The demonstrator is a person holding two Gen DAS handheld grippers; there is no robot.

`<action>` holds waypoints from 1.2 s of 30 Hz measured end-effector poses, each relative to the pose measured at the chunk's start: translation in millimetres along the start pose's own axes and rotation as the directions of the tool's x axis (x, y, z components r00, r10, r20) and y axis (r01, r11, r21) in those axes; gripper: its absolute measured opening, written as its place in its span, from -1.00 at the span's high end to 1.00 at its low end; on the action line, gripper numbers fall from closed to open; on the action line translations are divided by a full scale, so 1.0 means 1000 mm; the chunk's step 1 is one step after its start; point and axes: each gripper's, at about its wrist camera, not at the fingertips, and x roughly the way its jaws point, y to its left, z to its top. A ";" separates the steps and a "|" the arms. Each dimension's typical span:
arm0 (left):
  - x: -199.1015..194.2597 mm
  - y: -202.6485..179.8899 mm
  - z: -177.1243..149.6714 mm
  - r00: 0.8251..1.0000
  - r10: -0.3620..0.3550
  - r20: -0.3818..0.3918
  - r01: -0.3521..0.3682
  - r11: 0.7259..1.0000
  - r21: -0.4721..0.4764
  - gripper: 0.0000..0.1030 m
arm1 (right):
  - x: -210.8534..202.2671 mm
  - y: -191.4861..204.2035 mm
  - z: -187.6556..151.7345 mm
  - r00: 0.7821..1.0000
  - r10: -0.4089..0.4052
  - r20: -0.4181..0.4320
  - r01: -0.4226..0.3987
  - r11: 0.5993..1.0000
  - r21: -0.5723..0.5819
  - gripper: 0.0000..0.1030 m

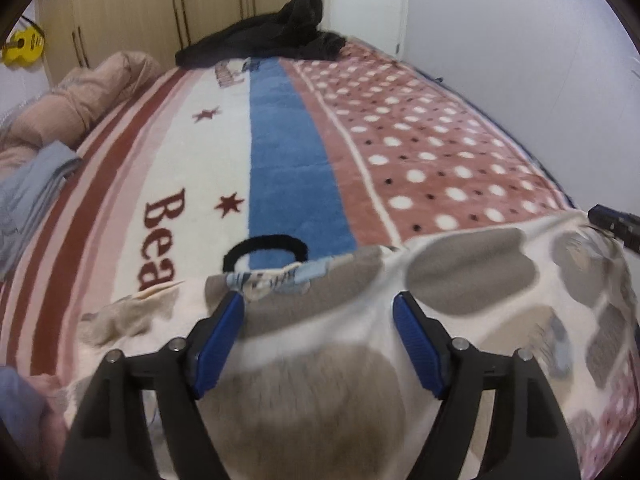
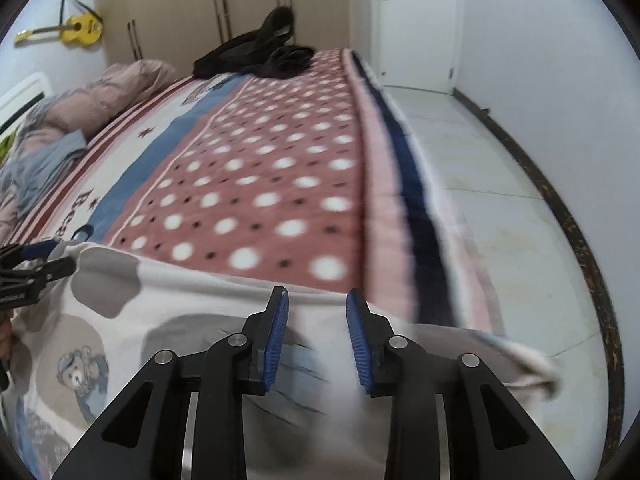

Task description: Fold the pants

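The pants are white fleece with grey patches and small bear prints, spread across the near end of the bed; they also show in the right wrist view. My left gripper is open, its blue pads apart just above the cloth near a folded edge with a label. My right gripper is open over the pants' far edge near the bed's right side. Each gripper shows in the other's view: the right one, the left one.
The bed carries a striped and dotted blanket. Dark clothes lie at its far end. A pink duvet and grey-blue cloth lie at the left. The floor runs along the right, a door behind.
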 end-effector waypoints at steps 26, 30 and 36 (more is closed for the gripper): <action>-0.040 -0.052 -0.037 1.000 -0.024 0.006 0.024 0.999 -0.022 -0.45 | 0.013 -0.165 -0.055 0.993 0.113 0.021 -0.115 0.954 0.278 0.74; -0.032 -0.049 -0.029 1.000 -0.005 0.012 0.005 0.999 -0.037 -0.45 | 0.031 -0.164 -0.031 0.996 0.088 0.024 -0.092 0.965 0.247 0.74; -0.026 -0.044 -0.026 1.000 0.009 0.007 -0.009 0.999 -0.049 -0.45 | 0.058 -0.171 -0.017 0.996 0.076 -0.037 -0.062 0.956 0.288 0.70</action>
